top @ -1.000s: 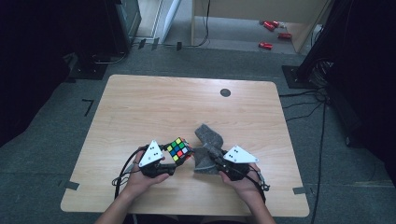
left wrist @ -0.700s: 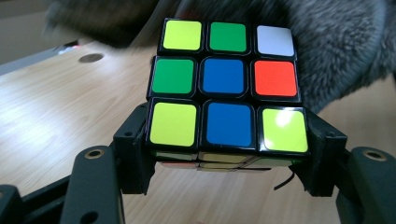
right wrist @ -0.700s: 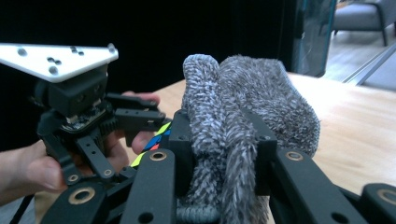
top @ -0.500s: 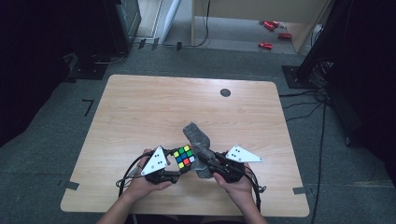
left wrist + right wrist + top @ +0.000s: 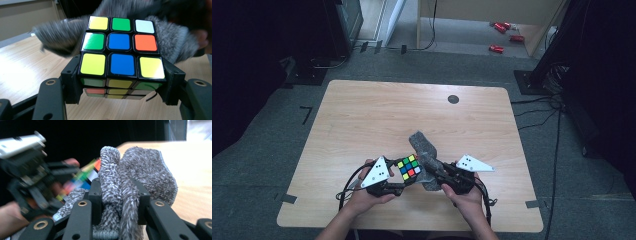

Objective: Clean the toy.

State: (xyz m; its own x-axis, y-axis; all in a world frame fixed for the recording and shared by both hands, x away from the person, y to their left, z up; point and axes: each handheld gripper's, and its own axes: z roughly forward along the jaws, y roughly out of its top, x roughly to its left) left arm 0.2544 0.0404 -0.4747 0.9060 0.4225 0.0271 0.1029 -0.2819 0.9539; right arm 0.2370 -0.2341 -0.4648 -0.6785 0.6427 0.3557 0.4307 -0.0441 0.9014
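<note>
While gripped: one cube (image 5: 408,167), one cloth (image 5: 424,150).

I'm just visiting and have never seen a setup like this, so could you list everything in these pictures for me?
Puzzle cube: one, black with yellow, green, blue, orange and white stickers, clamped between the left gripper's jaws near the table's front edge.
Cloth: one, fuzzy grey, bunched in the right gripper, touching the cube.
Table: one, light wood, centre of the room.
Round dark spot: one, on the tabletop's far side.
Red items: a few, on the floor beyond the table; too small to identify.
Tape pieces: dark, on the carpet at the table's corners.
Left gripper: one, black, holding the cube.
Right gripper: one, black, holding the cloth.
Hands: two, at the table's front edge.
</note>
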